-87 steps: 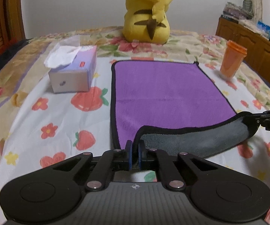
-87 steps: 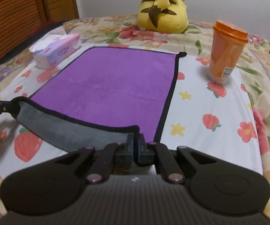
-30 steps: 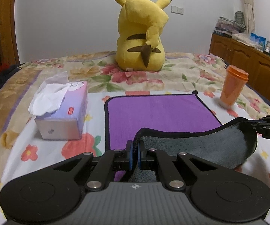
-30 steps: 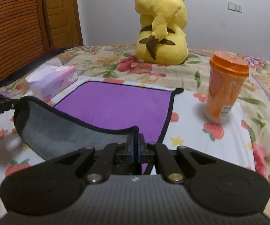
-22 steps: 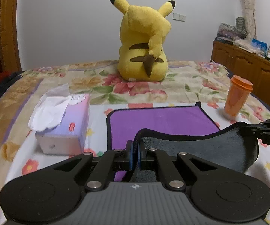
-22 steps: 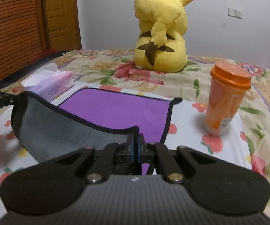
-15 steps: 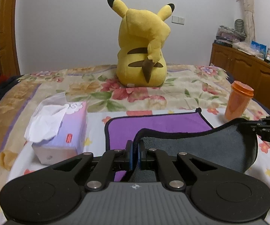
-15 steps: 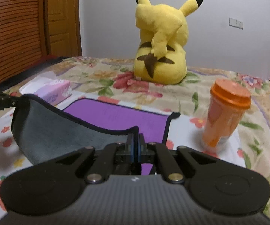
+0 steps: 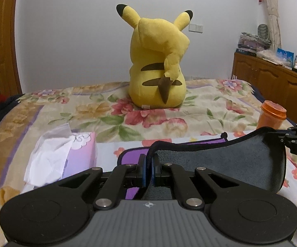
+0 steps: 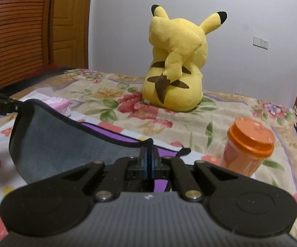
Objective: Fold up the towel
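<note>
Towel (image 9: 220,164), its near edge pinched at each corner by the left gripper (image 9: 148,167) and right gripper (image 10: 148,164), now rides higher and farther across the bed (image 9: 107,111) than seconds ago, grey underside up, nearly covering the purple half, so the fold looks well underway.

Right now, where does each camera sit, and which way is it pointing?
Left wrist: on the left gripper, facing along the bed toward the yellow plush; jaws shut on the towel.
Right wrist: on the right gripper, facing the same plush; jaws shut on the towel.
Shared: plush, towel, orange cup, tissue box, and each other's gripper.
</note>
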The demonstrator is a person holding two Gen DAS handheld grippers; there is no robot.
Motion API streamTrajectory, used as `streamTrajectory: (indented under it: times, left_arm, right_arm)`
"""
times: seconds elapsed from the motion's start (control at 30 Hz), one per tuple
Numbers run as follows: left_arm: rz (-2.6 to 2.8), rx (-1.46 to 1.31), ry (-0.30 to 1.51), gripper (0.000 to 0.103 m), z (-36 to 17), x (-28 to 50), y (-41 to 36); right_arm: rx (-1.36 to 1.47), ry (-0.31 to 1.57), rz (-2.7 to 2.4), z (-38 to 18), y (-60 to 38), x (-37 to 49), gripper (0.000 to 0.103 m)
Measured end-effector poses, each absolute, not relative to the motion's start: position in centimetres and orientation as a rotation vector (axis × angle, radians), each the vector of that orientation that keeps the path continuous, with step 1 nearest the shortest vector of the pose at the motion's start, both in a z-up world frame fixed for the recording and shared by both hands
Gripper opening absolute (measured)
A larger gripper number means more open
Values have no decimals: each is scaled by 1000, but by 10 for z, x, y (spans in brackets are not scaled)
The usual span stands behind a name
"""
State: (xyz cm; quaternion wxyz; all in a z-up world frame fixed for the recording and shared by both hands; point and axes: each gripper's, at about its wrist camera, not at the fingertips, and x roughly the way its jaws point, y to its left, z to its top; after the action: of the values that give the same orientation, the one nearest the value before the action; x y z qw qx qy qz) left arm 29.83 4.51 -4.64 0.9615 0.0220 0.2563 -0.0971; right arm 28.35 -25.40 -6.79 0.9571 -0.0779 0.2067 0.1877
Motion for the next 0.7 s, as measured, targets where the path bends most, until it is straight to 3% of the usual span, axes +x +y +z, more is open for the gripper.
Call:
streamTrajectory:
  times: [0.7]
  left_arm:
    - [-167, 57, 496, 8, -46, 366, 45]
  right_arm:
    - [-257, 386, 367, -63, -238, 339, 4]
